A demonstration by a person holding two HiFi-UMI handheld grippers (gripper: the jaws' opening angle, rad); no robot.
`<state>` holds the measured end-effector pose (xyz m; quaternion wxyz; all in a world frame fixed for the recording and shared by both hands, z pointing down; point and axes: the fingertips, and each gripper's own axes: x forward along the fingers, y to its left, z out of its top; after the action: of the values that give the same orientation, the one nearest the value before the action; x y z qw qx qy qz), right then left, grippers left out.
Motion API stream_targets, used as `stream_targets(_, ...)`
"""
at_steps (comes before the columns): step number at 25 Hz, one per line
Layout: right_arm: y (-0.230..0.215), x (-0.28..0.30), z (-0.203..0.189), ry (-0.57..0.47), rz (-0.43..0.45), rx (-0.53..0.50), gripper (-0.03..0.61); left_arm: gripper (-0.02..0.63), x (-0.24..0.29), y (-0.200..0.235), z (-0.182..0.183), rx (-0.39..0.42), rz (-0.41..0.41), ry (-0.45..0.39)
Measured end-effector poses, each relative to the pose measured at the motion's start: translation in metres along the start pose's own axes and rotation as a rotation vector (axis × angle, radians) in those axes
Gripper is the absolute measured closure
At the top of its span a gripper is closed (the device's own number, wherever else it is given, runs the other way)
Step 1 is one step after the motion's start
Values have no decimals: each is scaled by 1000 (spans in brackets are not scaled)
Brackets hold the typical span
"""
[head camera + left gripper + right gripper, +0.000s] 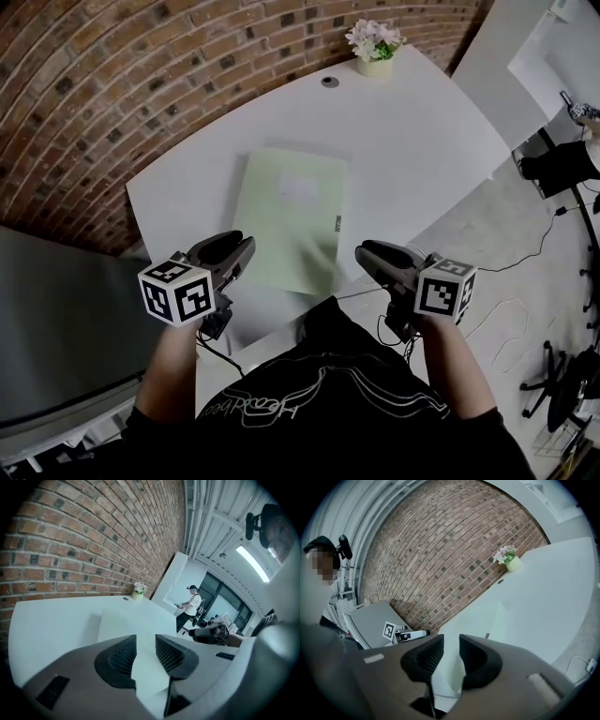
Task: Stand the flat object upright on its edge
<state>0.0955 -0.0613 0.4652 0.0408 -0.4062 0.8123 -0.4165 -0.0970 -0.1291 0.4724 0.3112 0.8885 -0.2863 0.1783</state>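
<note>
**Green folder (291, 220) flat on tabletop (412, 141)**

Lying near the front edge, just ahead of left tool (242, 246) and right tool (366, 251). Both released, jaws apart, nothing pinched. Pale sheet visible through each gap.

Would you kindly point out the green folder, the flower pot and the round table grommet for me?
green folder (291, 220): head view, middle of its cover.
flower pot (376, 67): head view, the pot's front wall.
grommet (330, 82): head view, its centre.
</note>
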Motion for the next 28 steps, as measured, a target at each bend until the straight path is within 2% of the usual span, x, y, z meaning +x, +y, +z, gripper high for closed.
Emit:
stream_targets(7,-36,36,12,73,-27,32,454,425,20,53,16,0,86,50)
stream_targets(10,-54,46,19,82,-67,34,454,393,33,69,15,-17,90,87)
stream_targets(12,-65,53,23,92,-89,40,433,373,42,79,11,-40,90,115)
stream_targets(17,-86,71,20,151,-113,51,409,321,62,102,4,-70,96,190)
stream_targets(23,-110,89,2,233,-119,127,391,317,81,122,2,-92,98,251)
stream_targets(28,-122,102,-1,262,-121,165,379,317,91,133,-3,-117,87,293)
